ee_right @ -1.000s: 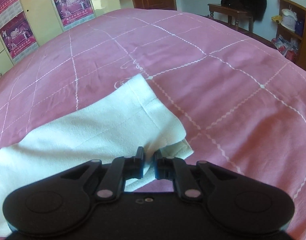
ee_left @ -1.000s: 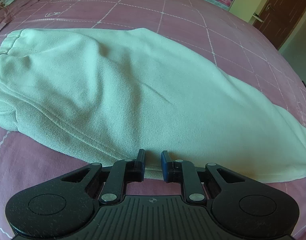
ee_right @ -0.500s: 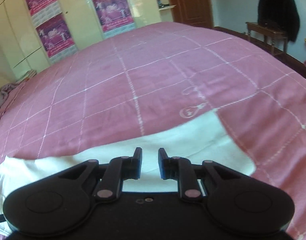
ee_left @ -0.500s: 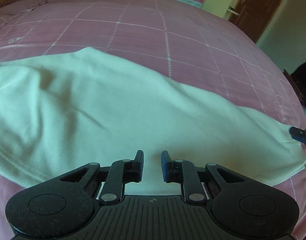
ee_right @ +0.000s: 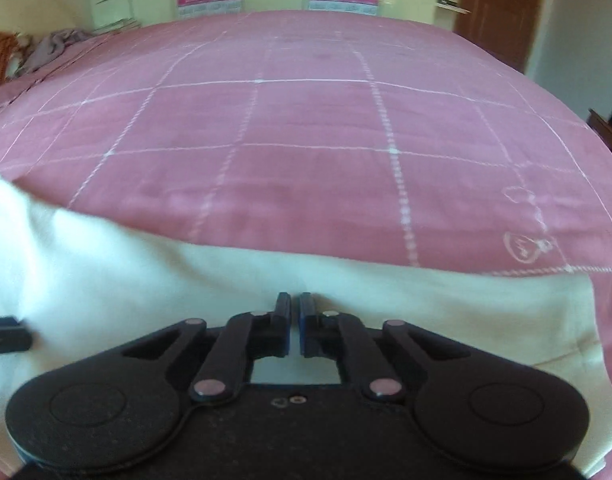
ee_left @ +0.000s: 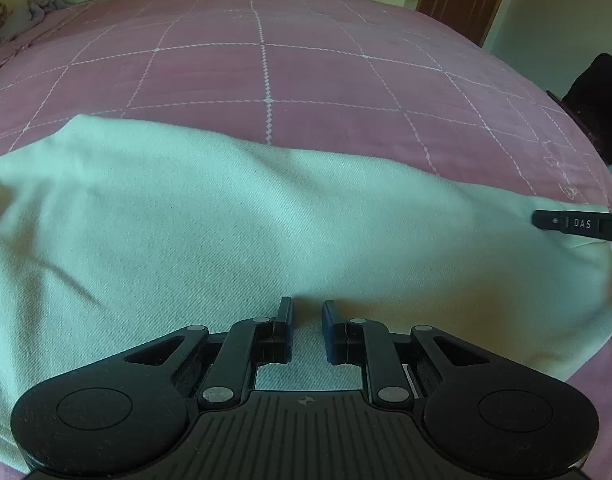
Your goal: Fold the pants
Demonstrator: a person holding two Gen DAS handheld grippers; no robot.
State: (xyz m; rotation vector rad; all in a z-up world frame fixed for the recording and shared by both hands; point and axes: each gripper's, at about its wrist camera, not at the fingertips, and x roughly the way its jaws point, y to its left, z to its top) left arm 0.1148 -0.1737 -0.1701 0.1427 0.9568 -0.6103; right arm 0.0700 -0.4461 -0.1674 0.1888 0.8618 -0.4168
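Pants (ee_left: 242, 232): pale, off-white, lying across the near part of a pink checked bedspread (ee_left: 314, 80), long axis running left to right in both wrist views. They read as one long band, apparently laid leg over leg, so a lengthwise fold looks done; I cannot confirm the layers. No crosswise fold yet: the cloth lies at full length, hem end at the right, the bulkier end running out of view at the left. Some soft ripples at left, otherwise fairly flat.

Left gripper (ee_left: 308, 310): over the near edge around mid-length, jaws narrowly parted. Cloth shows in the gap; cannot tell whether it is pinched or merely lies underneath.

Right gripper (ee_right: 295, 304): near the hem end, jaws closed nearly together. Grip on fabric not visible; view blurred.

Judgement: roughly midway. Left to do: bring the hem end over toward the waist, once or twice, then smooth the stack.
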